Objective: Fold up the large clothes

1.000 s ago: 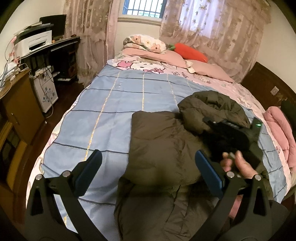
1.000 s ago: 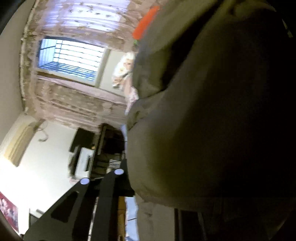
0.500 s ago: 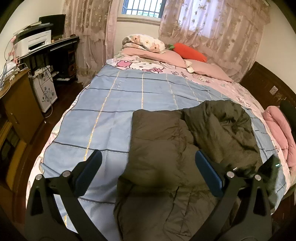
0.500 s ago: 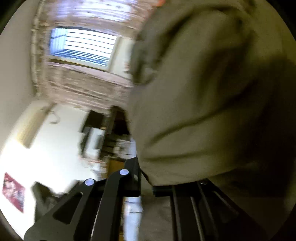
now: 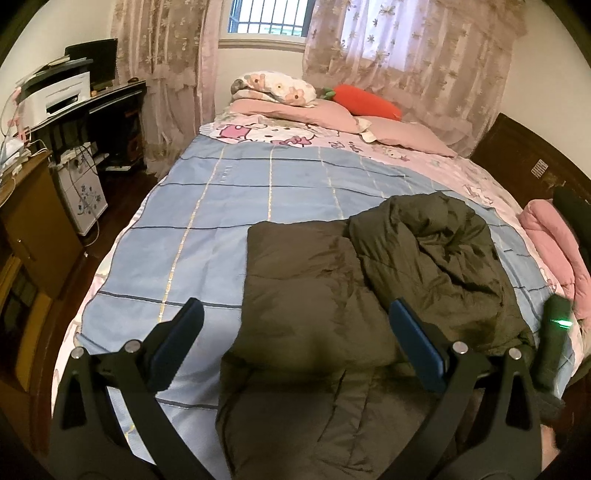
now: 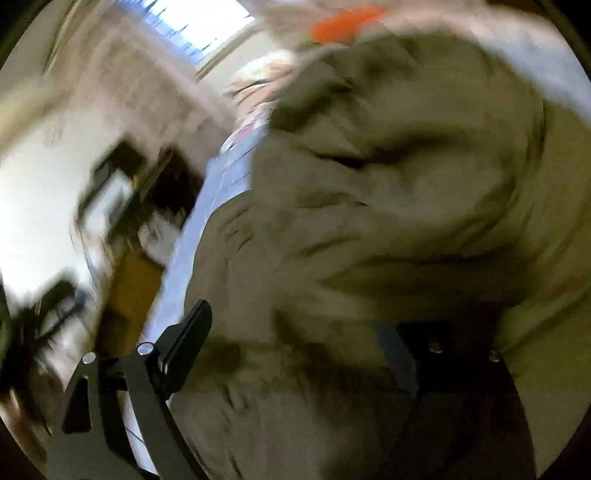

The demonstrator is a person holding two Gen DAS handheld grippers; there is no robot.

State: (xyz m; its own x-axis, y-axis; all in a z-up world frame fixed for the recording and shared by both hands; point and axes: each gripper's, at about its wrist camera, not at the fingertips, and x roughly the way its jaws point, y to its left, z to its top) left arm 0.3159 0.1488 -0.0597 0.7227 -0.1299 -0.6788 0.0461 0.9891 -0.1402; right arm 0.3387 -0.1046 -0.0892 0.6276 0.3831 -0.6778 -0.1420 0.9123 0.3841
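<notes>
While the dark olive padded jacket [image 5: 369, 295] lay part-folded on the blue checked bed cover [image 5: 221, 206], the right claw [image 6: 295, 354], just sprung wide, gripped nothing; the left claw [image 5: 295, 350] was held agape, empty. Regripping at a hem was advised.

A blue checked bedcover [image 5: 229, 206] lies over the bed. At the far end are 2 pink pillows [image 5: 295, 110], a flowered pillow [image 5: 275, 86] on top, and an orange carrot-shaped cushion [image 5: 364, 101]. Lace curtains [image 5: 413, 55] hang beside the barred window [image 5: 267, 16]. On the left stands a dark desk [image 5: 107, 99] with a white printer [image 5: 61, 92]. A pink quilt [image 5: 554, 243] lies at the right edge.
</notes>
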